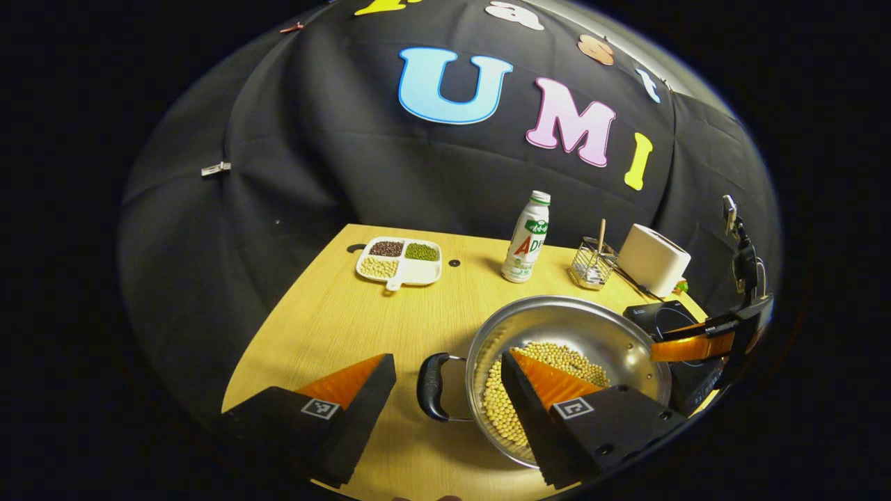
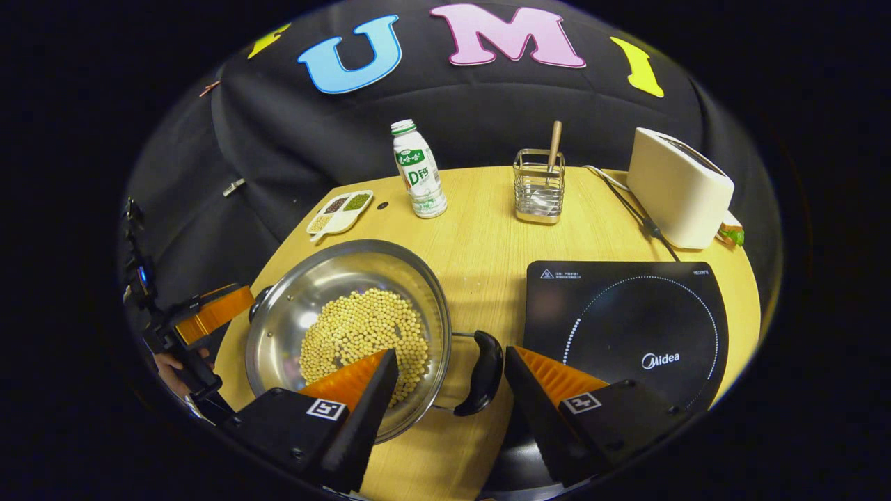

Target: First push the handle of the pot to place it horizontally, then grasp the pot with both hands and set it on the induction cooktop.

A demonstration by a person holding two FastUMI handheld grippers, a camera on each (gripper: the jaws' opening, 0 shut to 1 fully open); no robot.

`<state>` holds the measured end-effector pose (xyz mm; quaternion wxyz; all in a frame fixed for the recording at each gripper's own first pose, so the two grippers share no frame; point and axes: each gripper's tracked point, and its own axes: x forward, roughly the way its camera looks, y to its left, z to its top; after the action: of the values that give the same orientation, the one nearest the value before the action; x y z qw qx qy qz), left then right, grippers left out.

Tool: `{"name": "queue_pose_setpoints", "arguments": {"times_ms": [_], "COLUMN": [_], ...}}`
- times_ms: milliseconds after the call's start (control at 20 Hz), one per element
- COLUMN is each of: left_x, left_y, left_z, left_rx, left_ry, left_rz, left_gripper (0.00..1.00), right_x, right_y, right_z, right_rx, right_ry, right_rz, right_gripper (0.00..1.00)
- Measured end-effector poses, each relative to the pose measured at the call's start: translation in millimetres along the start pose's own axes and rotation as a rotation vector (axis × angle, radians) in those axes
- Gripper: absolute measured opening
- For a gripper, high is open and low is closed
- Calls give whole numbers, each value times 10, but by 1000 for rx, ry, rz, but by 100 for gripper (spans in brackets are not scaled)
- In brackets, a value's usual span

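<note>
- Left tongs [image 1: 445, 381] gape wide, straddling the pot's [image 1: 592, 330] left handle [image 1: 433, 386] without touching it
- Right tongs [image 2: 451, 372] likewise spread around the right handle [image 2: 480, 372], gripping nothing
- The pot, holding beans [image 2: 362, 330], sits on the surface [image 2: 480, 236]; the induction cooktop [image 2: 626, 327] lies at its 3 o'clock in the right gripper view
- Close both together, lift level so no beans spill
</note>
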<state>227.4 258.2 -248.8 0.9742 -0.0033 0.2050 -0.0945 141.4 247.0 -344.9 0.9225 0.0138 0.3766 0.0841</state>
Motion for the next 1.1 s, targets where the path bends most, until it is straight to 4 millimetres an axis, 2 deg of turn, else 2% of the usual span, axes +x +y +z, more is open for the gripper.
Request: {"name": "queue_pose_setpoints", "arguments": {"times_ms": [150, 300, 350, 500, 550, 600, 650, 700, 750, 800, 850, 900, 950, 1000, 1050, 1100], "left_x": [154, 258, 282, 344, 364, 379, 398, 404, 413, 404, 393, 375, 380, 385, 386, 386], "left_y": [-9, -104, -104, -49, -41, -23, 4, 32, 36, 68, 82, 79, 69, 76, 78, 68], "left_z": [-86, -222, -263, -340, -355, -361, -386, -400, -410, -458, -481, -478, -491, -495, -511, -512], "left_rx": [-6, -22, -36, -41, -32, -23, -19, -21, -33, -51, -67, -77, -78, -79, -82, -91], "left_ry": [39, 90, 106, 127, 135, 141, 154, 155, 156, 167, 171, 170, 172, 175, 178, 177], "left_rz": [-33, -96, -104, -107, -106, -103, -97, -94, -96, -97, -98, -101, -101, -100, -100, -105], "left_gripper": [96, 95, 94, 84, 83, 81, 79, 77, 74, 69, 66, 66, 66, 66, 66, 67], "right_x": [68, 151, 161, 267, 307, 335, 380, 421, 456, 490, 527, 541, 553, 574, 588, 587], "right_y": [22, 9, 13, 31, -17, -32, -9, 4, 17, 29, 30, 33, 34, 42, 39, 34], "right_z": [-103, -144, -163, -147, -118, -92, -103, -102, -102, -106, -129, -154, -187, -224, -226, -225], "right_rx": [18, 18, 23, 21, 15, 14, 23, 25, 21, 14, 6, -2, -12, -23, -26, -21], "right_ry": [30, 50, 59, 64, 64, 60, 63, 68, 74, 77, 85, 94, 107, 120, 125, 129], "right_rz": [-1, -7, -10, -17, -41, -50, -52, -53, -52, -48, -48, -53, -54, -49, -51, -53], "right_gripper": [97, 95, 91, 90, 90, 86, 68, 69, 60, 59, 68, 60, 63, 70, 72, 67]}}
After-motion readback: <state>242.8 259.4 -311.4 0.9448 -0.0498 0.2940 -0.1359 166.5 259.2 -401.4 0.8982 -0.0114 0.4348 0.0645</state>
